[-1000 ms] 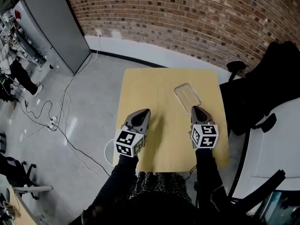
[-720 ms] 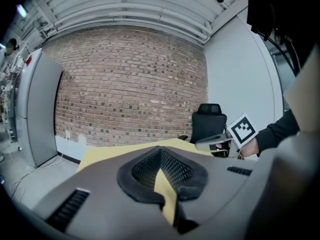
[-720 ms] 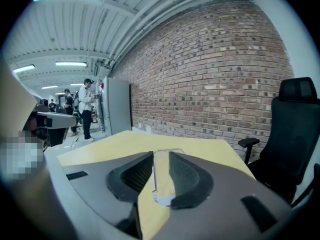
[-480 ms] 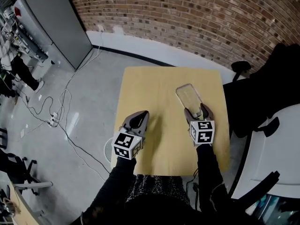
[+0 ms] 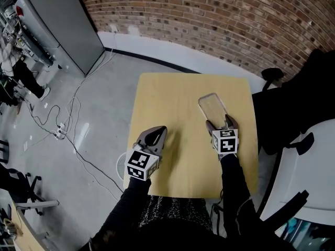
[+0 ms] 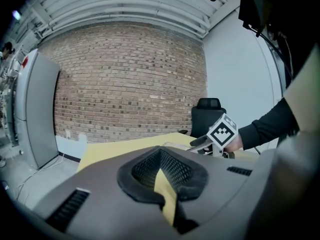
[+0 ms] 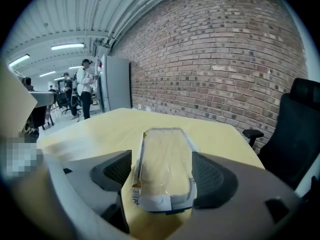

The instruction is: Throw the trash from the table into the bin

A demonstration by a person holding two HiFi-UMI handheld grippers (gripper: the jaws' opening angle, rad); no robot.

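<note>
The clear plastic tray (image 5: 213,104) lies flat on the right half of the table (image 5: 167,95), a shallow, glossy oblong with rounded corners and a paper label along one edge. And here's the change: a second ago the right gripper (image 5: 220,123) sat pinched to a point just behind it. Now it has come down and forward, its jaws have just been opening, and they stand wide with the tray's near end between them. The dark meshed pads flank the plastic on both sides without clamping it. The left gripper (image 5: 158,130) has barely shifted, its jaws together and empty over the smooth pale-yellow tabletop. Beyond the table runs a rough red brick wall (image 5: 220,20).
</note>
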